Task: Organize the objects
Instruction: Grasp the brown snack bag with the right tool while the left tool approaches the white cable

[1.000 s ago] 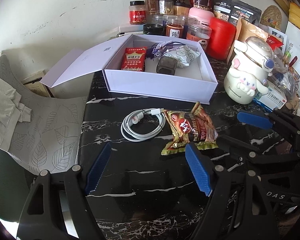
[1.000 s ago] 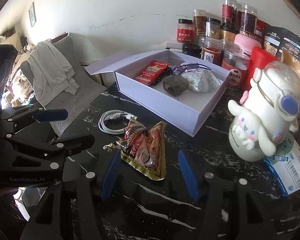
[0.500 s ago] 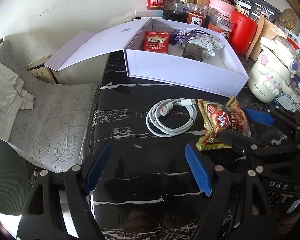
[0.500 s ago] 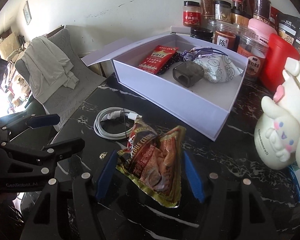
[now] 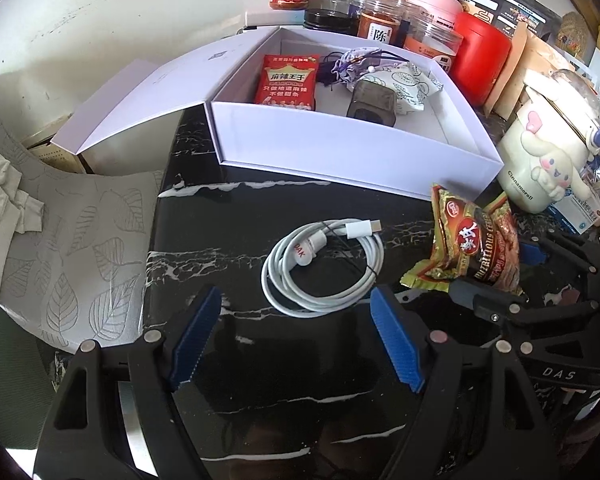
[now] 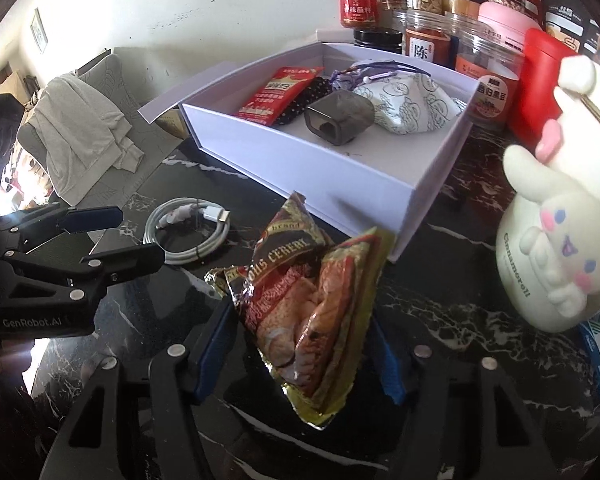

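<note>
While the left gripper [image 5: 296, 338] hovers with its fingers [image 5: 196, 336] spread wide just short of the coiled white cable [image 5: 324, 268], the right gripper [image 6: 306, 354] has the cereal packet [image 6: 308, 304] between its fingers, seemingly pinched and lifted, near the white box [image 5: 340, 148]. The black marbled surface [image 5: 228, 232] carries jars [image 5: 380, 24] along a white wall; a draped chair [image 5: 60, 248] stands left.
</note>
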